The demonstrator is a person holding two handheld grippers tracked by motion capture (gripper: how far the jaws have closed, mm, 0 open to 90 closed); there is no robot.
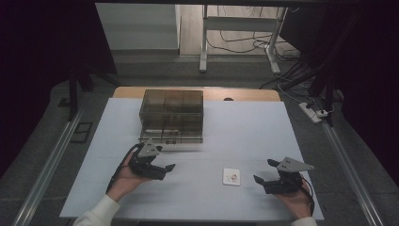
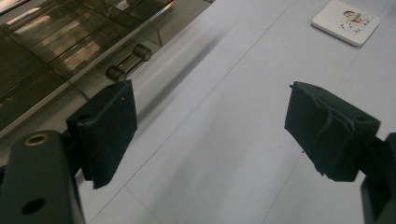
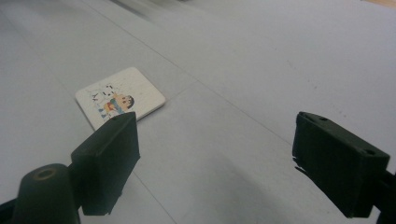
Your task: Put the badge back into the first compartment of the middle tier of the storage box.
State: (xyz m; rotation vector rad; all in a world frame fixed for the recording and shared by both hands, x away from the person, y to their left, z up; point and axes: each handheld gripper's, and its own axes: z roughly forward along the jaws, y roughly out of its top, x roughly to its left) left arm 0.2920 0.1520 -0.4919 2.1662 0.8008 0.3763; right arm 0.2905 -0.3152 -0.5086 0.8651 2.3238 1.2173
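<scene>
Between the two tools a small picture tile (image 1: 231,176) lies flat on the desk (image 1: 244,127), nearer the right tool (image 1: 270,177). Both tools, the left tool (image 1: 162,165) included, gape released over bare surface. Just beyond the left one stands a smoky drawer box (image 1: 172,116).

A card (image 1: 231,176) lies on the table (image 1: 244,127), before the box (image 1: 172,115).

White table (image 1: 263,136) carries smoked drawer box (image 1: 172,115) and picture coaster (image 1: 231,176)
</scene>
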